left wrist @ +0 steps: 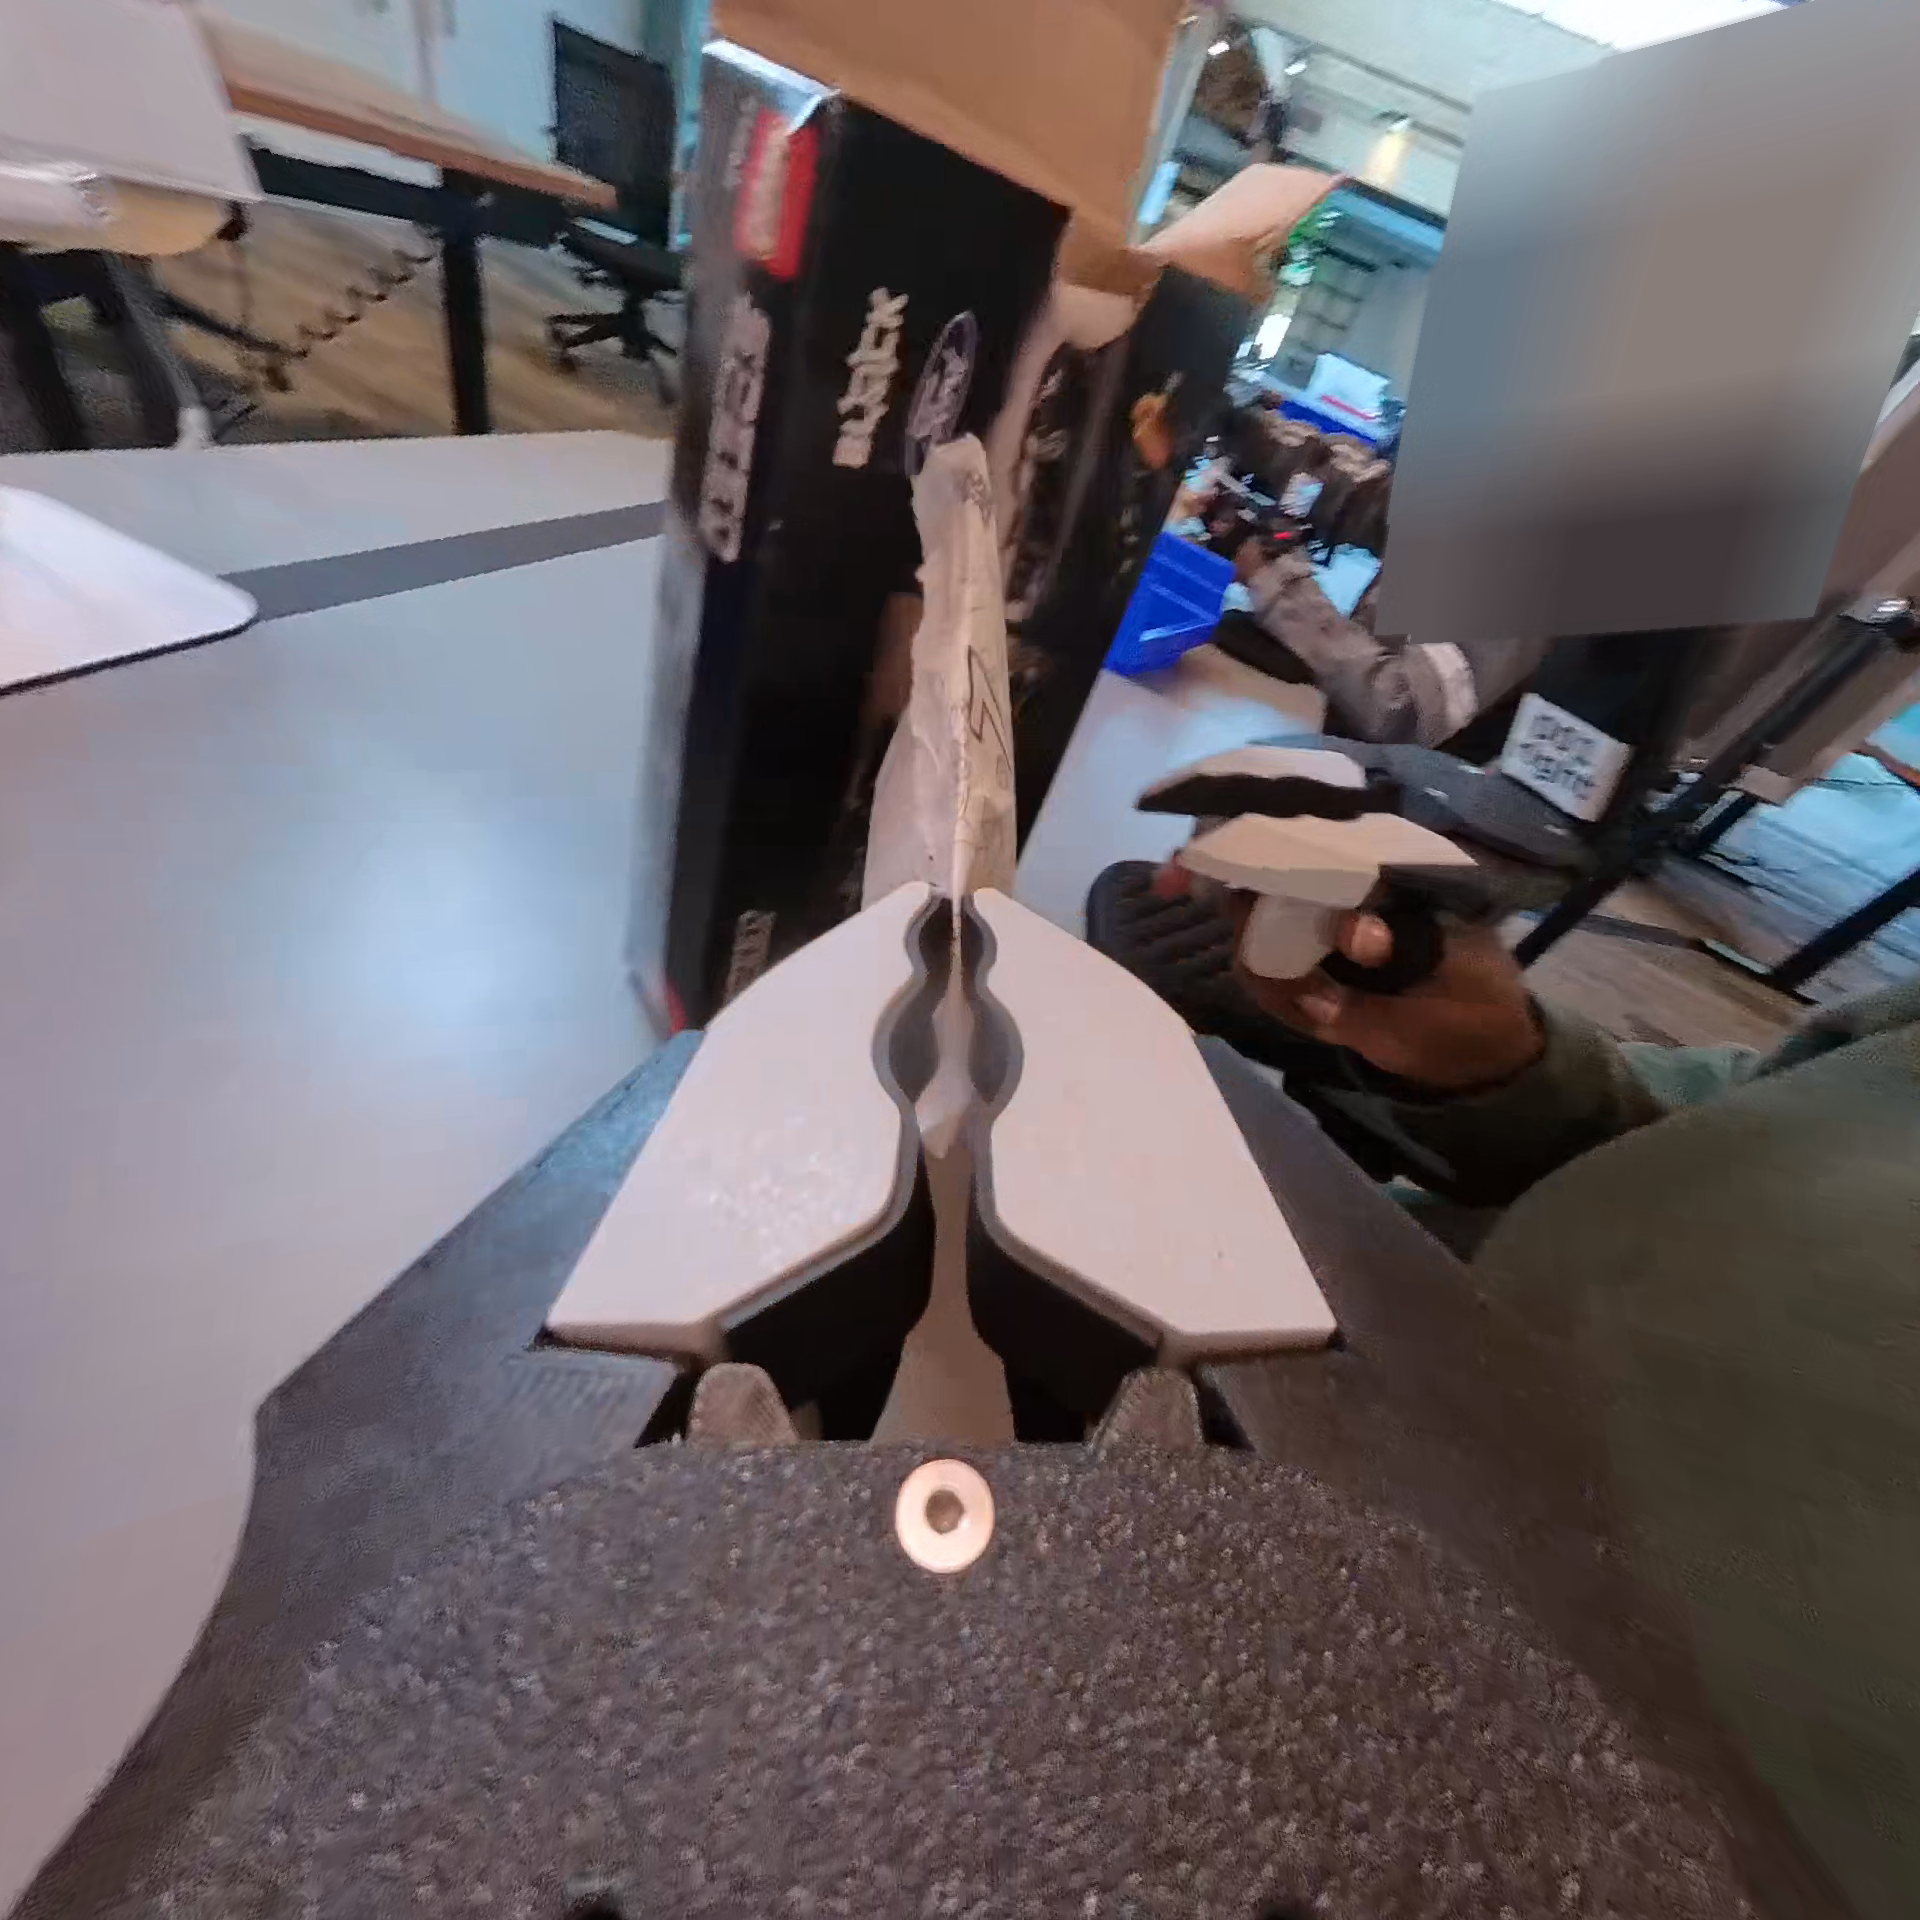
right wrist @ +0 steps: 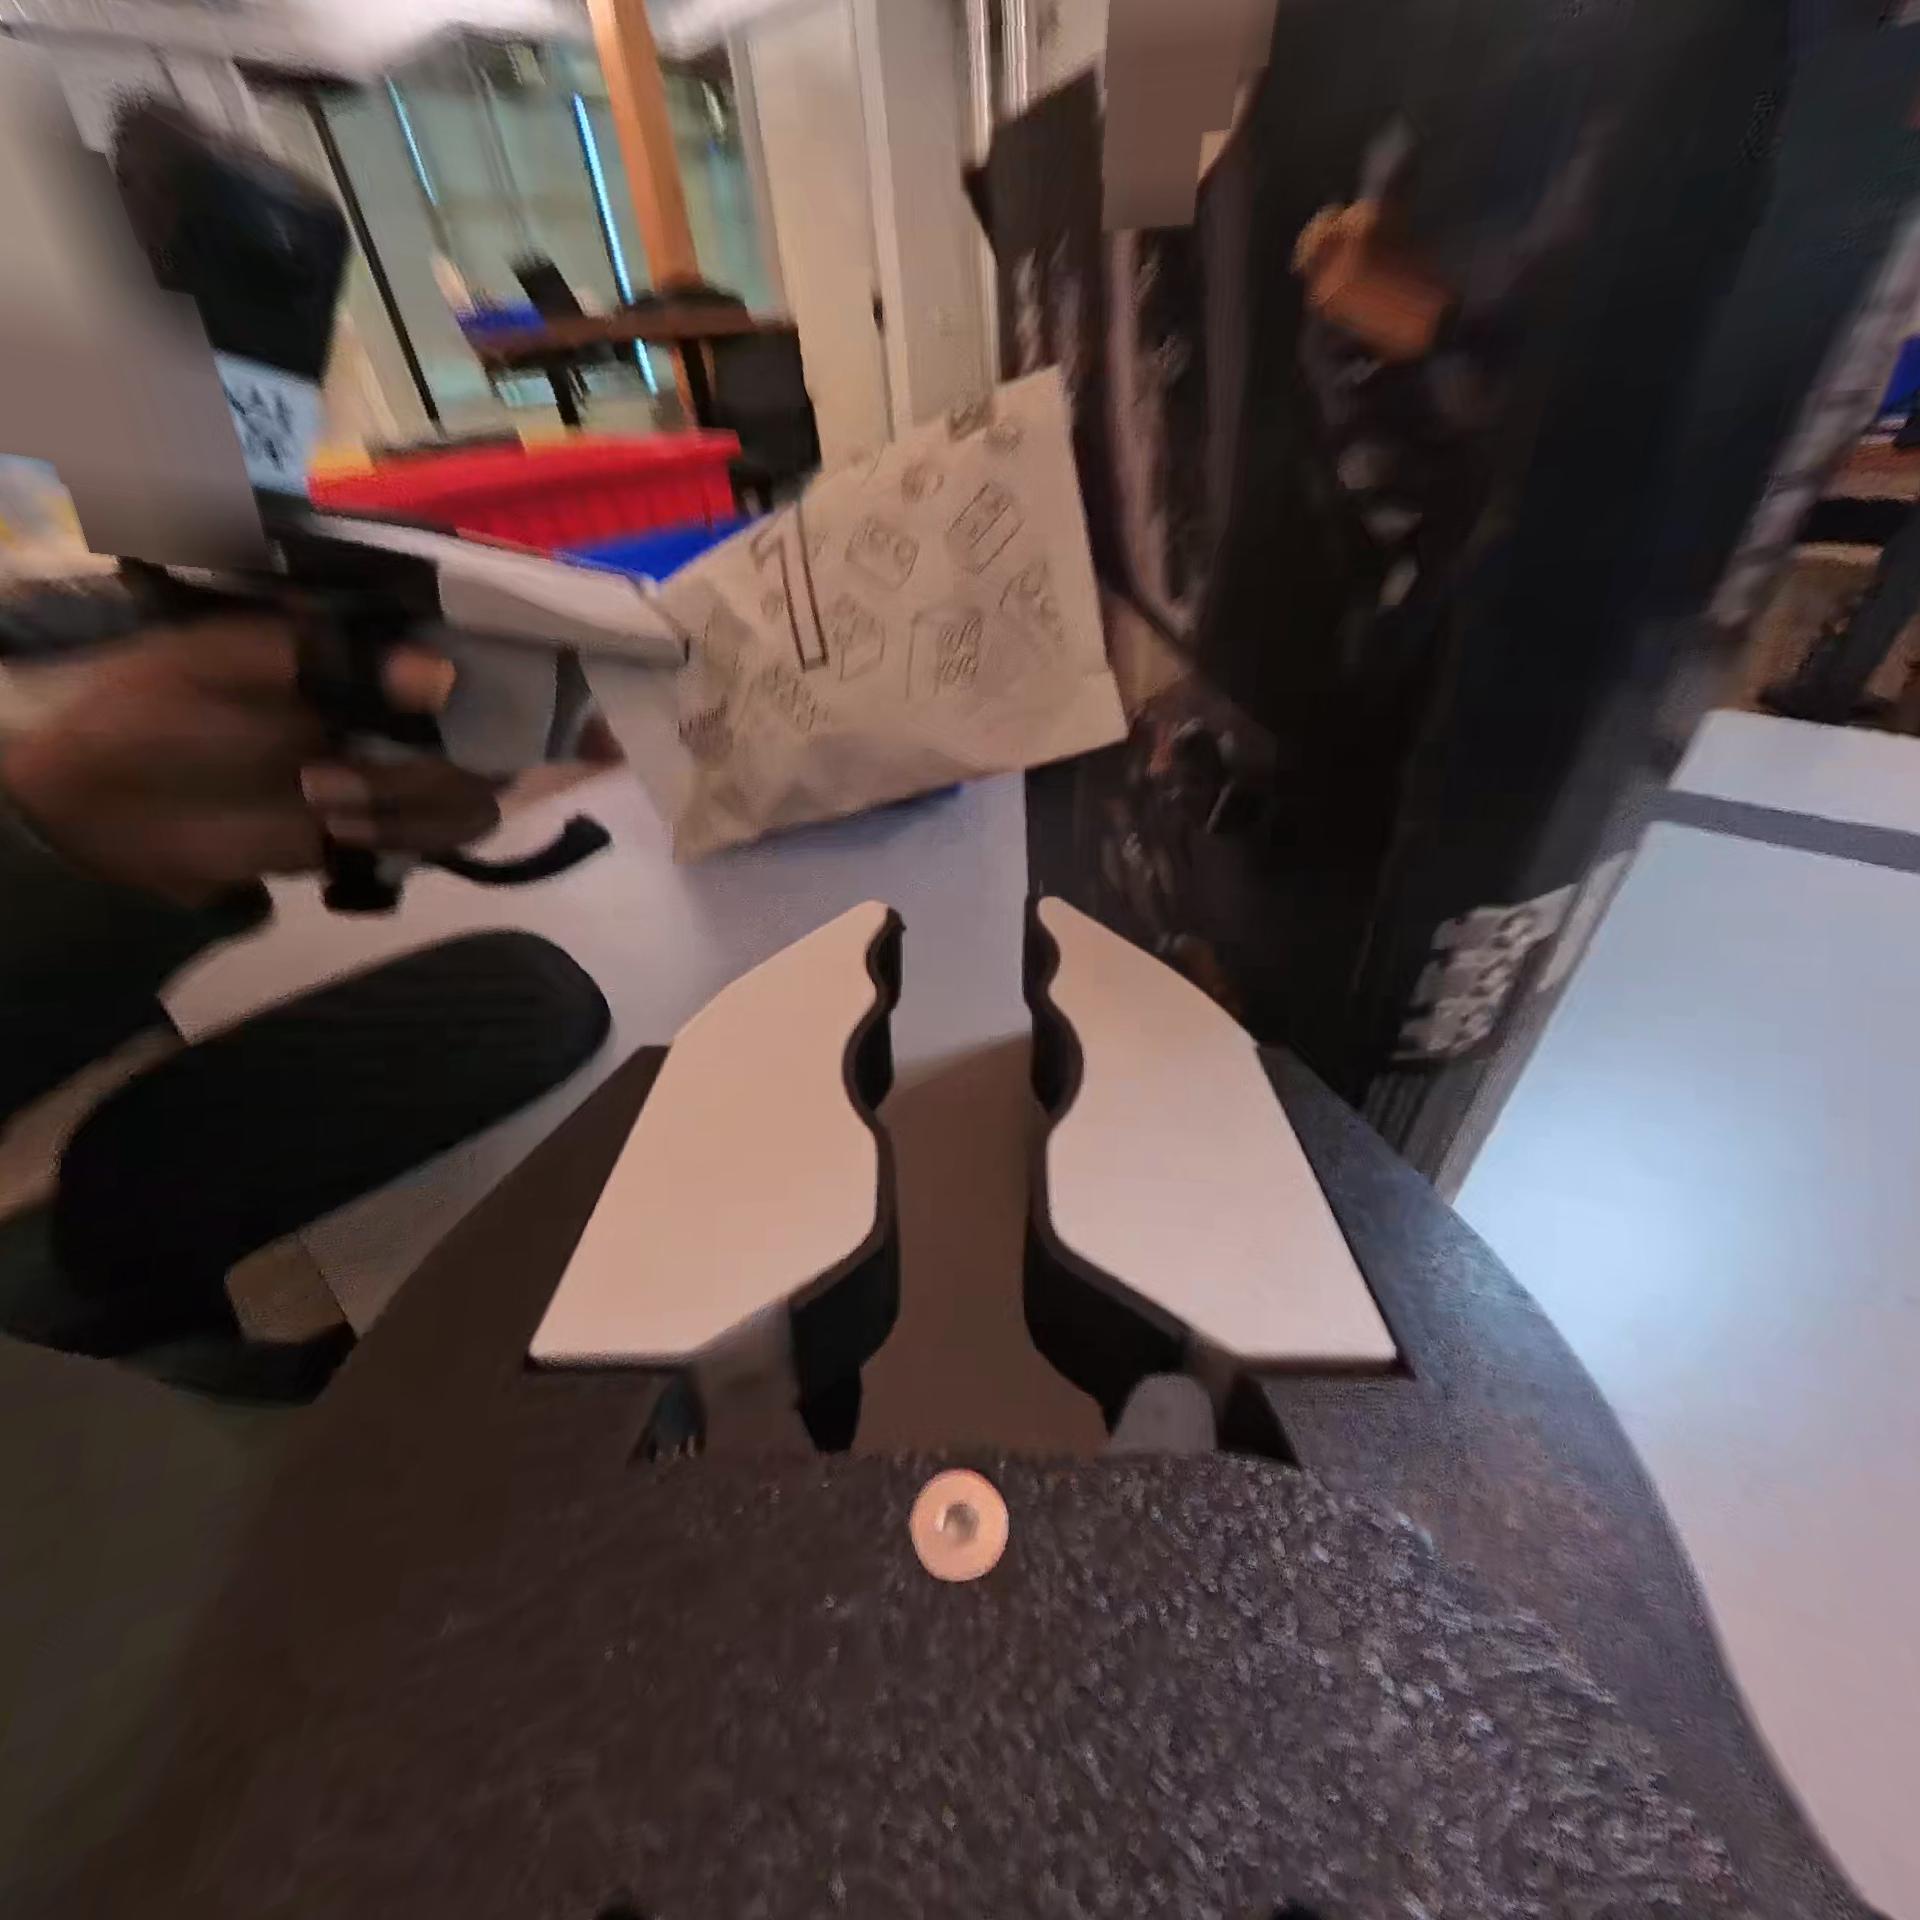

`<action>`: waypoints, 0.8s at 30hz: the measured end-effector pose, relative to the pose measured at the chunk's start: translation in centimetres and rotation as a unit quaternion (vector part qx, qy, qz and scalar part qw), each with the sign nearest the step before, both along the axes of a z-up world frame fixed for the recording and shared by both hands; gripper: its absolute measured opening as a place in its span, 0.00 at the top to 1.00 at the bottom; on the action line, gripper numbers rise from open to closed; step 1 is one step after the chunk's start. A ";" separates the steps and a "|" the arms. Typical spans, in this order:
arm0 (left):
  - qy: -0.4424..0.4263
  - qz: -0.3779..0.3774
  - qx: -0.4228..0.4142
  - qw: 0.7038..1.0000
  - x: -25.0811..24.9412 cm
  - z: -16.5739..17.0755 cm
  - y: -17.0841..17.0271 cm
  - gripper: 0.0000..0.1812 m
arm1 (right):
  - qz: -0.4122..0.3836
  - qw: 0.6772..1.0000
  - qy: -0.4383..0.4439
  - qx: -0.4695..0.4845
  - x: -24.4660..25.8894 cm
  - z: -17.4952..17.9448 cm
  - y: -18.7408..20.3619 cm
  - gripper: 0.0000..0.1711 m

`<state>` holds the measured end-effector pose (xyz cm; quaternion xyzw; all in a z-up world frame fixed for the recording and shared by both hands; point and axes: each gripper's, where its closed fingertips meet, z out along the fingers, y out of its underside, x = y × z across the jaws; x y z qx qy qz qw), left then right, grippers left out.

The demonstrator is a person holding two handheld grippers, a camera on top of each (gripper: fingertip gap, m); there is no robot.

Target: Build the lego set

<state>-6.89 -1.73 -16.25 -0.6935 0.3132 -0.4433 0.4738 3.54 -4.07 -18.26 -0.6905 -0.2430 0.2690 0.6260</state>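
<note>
My left gripper [left wrist: 952, 914] is shut on the edge of a white paper bag [left wrist: 956, 686] printed with brick drawings and holds it up in front of the tall black Lego box [left wrist: 831, 499]. In the right wrist view the same bag [right wrist: 883, 623] hangs from the left gripper [right wrist: 665, 634] above the table. My right gripper [right wrist: 961, 925] is open with nothing between its fingers, beside the black box [right wrist: 1403, 623]. It also shows in the left wrist view [left wrist: 1174, 826], held in a hand, apart from the bag.
The white table [left wrist: 312, 831] spreads to the left. The box's cardboard flaps [left wrist: 935, 94] stand open at the top. A black chair back [right wrist: 312, 1091] is at the table's edge. Red and blue bins [right wrist: 582, 499] and desks stand behind. The gap from one gripper's tips to the other's is roughly 12 cm.
</note>
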 end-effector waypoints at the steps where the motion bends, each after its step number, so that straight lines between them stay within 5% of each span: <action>1: 0.006 0.010 -0.004 1.000 -0.5 -0.3 0.3 0.99 | -0.002 1.000 -0.026 -0.009 -0.7 -0.8 -0.2 0.90; 3: 0.011 0.021 -0.016 1.000 -1.1 -0.8 0.4 0.99 | -0.008 0.998 -0.059 -0.016 -2.0 -2.0 -0.6 1.00; 9: 0.029 0.023 -0.034 0.999 -1.6 -2.2 -0.3 0.99 | -0.016 0.991 -0.133 -0.028 -4.8 -3.7 -0.5 1.00; 20: 0.032 -0.034 0.007 0.999 -1.4 -1.4 -2.8 0.99 | 0.000 0.993 -0.119 -0.001 -4.3 -2.3 -0.6 1.00; 24: 0.075 -0.086 0.061 0.992 -1.0 -1.1 -4.7 0.99 | 0.073 0.991 -0.085 0.069 -2.4 1.9 -1.8 0.71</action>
